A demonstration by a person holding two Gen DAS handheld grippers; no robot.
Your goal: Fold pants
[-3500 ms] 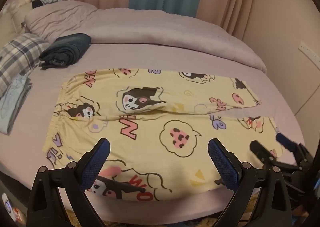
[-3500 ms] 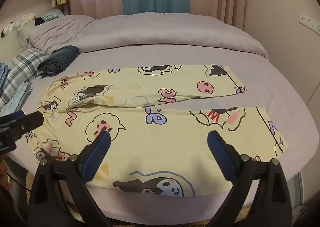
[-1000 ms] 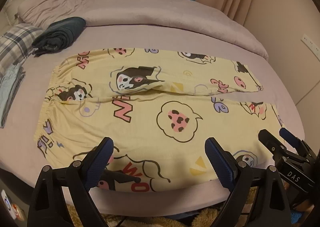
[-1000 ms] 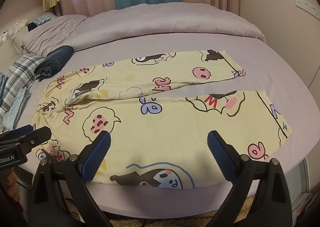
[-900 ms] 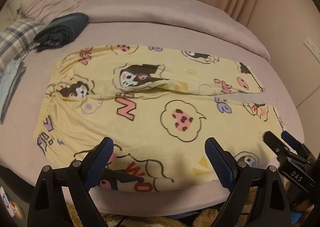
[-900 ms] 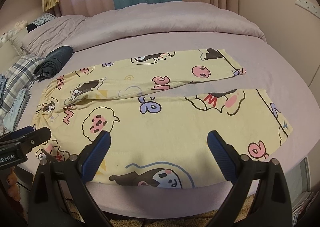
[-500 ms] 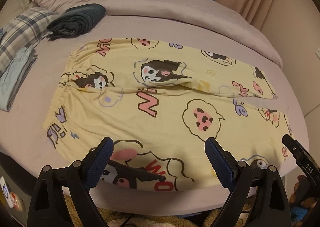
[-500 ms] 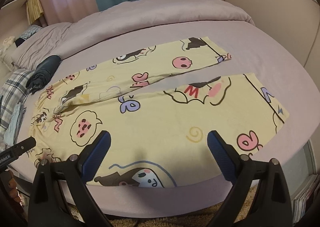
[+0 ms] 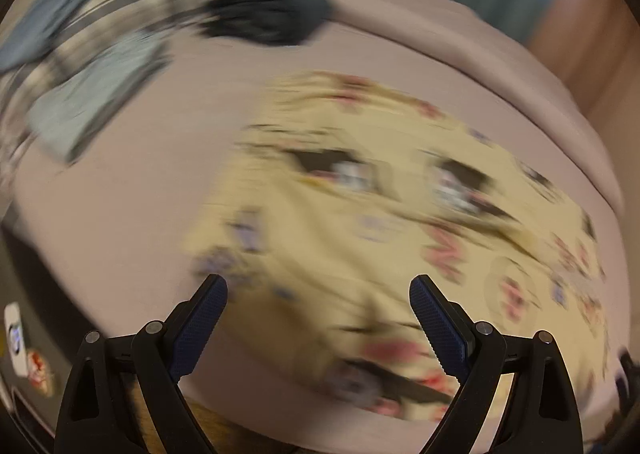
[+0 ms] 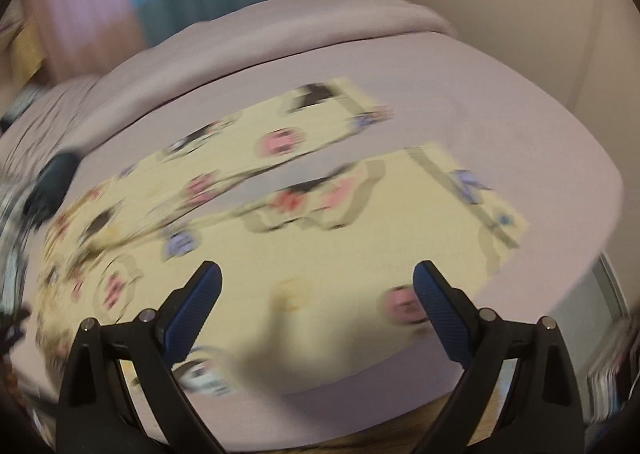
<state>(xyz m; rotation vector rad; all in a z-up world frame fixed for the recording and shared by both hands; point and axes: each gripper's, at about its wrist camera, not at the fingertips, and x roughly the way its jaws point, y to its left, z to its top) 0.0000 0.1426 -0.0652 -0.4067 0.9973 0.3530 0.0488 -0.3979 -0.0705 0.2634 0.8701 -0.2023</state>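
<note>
Motion-blurred view. Yellow printed pants point(image 10: 320, 214) lie flat on lilac bed point(image 10: 540, 158), legs apart. Right gripper point(image 10: 316, 274) spread wide above near leg, apparently not touching.

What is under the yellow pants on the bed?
The yellow pants lie spread flat on the mauve bedsheet. Whatever lies beneath the fabric itself is covered; the frames are blurred.

Both wrist views above the bed's point(image 9: 120, 214) near edge, sharing pants point(image 10: 320, 254).
</note>
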